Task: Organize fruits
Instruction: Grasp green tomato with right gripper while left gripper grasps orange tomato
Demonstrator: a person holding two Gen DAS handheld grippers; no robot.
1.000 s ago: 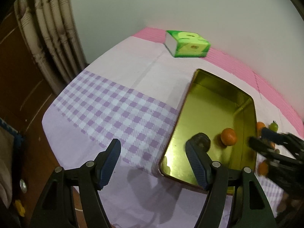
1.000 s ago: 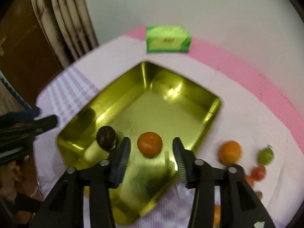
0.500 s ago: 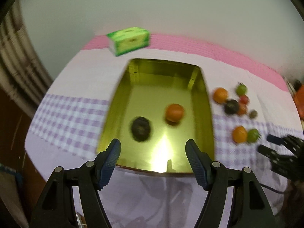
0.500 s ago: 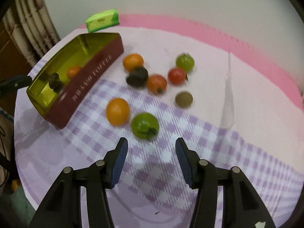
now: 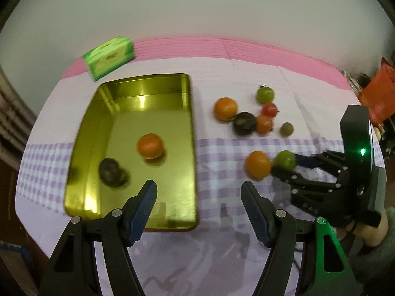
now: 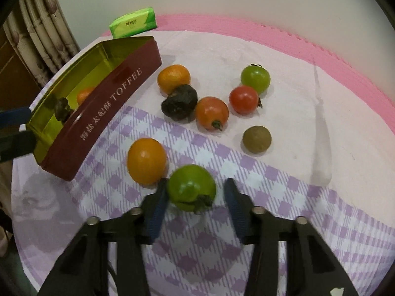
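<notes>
A gold tin tray (image 5: pixel 172 83) with dark red sides (image 6: pixel 98 106) holds an orange fruit (image 5: pixel 150 145) and a dark fruit (image 5: pixel 111 172). Several loose fruits lie on the cloth to its right. My right gripper (image 6: pixel 196 188) is open around a green tomato (image 6: pixel 190 185), which lies on the cloth beside an orange fruit (image 6: pixel 146 159). The left finger is close to the tomato; the right finger stands apart. My left gripper (image 5: pixel 198 194) is open and empty above the tray's near right corner. The right gripper also shows in the left wrist view (image 5: pixel 286 164).
Farther back lie an orange fruit (image 6: pixel 174 78), a dark fruit (image 6: pixel 180 101), an orange-red tomato (image 6: pixel 211 112), a red tomato (image 6: pixel 244 98), a green tomato (image 6: pixel 255 78) and a small brown fruit (image 6: pixel 256 138). A green tissue pack (image 5: pixel 108 58) sits at the back. Curtains (image 6: pixel 37 29) hang at the left.
My right gripper has left the tray, swung right to the loose fruits and come down around the green tomato. My left gripper has turned right, so tray and fruits now show.
</notes>
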